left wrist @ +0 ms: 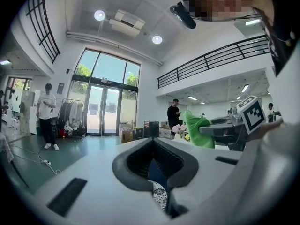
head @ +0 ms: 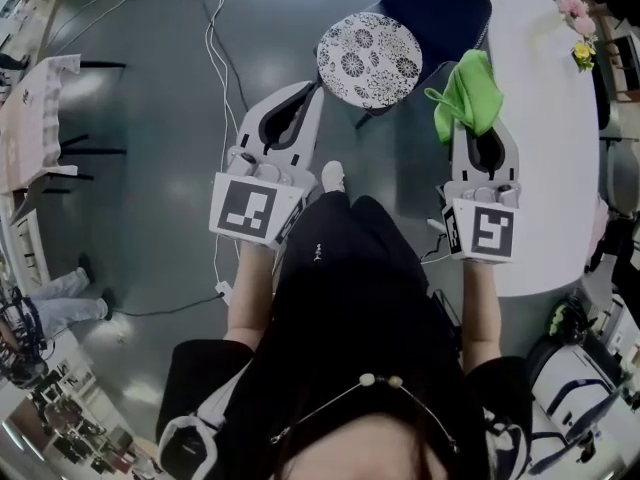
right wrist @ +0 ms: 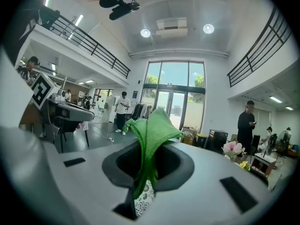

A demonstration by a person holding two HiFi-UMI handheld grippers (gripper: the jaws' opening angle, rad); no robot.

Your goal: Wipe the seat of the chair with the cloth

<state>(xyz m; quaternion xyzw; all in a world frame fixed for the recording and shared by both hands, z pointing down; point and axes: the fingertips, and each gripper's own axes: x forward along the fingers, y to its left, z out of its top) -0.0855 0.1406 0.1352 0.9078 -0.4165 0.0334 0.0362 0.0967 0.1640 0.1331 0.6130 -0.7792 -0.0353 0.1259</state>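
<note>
A white table [head: 545, 168] fills the right side, well clear of the grey floor [head: 160, 98]. Just beside its left edge stands the chair [head: 369, 58], its round flower-patterned seat bare. The left gripper [head: 316, 88] points at the seat's near edge, fingers together on nothing. The right gripper [head: 479, 128] hangs over the table edge, fingers clamped on the green cloth [head: 468, 93], which bunches above them, right of the seat.

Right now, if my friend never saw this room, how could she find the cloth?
Find the big white table on the right; the right gripper is by its edge. The cloth is pinched in its jaws, near the chair's round patterned seat. It is floppy and bright green, unlike the black-and-white seat.
</note>
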